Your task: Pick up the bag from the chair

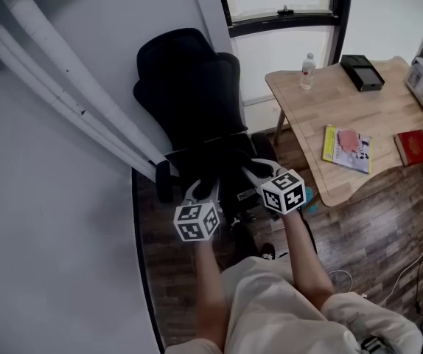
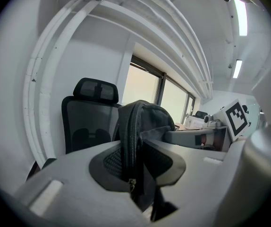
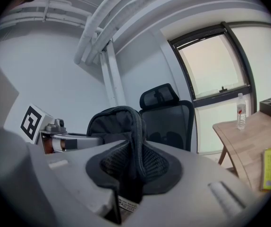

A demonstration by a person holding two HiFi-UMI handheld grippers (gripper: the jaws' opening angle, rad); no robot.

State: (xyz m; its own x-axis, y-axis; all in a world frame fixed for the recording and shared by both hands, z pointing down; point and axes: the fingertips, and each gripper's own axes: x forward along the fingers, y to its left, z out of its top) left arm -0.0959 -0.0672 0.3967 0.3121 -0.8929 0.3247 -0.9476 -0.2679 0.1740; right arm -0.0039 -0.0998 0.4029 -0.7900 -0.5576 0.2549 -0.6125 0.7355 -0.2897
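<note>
Fingers point(image 2: 69, 193) of left gripper point(image 2: 138, 174) and right gripper point(image 3: 133, 169) tight on black zippered bag point(image 2: 142, 119); mesh chair point(image 1: 189, 87) behind

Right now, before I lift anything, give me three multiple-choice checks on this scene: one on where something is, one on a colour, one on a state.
1. Where does the water bottle stand?
A. on the chair seat
B. on the wooden table
C. on the floor

2. What colour is the bag?
A. red
B. white
C. black

3. How do the left gripper and the right gripper stand?
A. both shut on the bag
B. both open and empty
C. only the left one holds it

Answers:
1 B: the head view shows it upright near the table's far corner.
2 C: both gripper views show black fabric with a zip.
3 A: in each gripper view the pads press on a fold of the bag.
</note>
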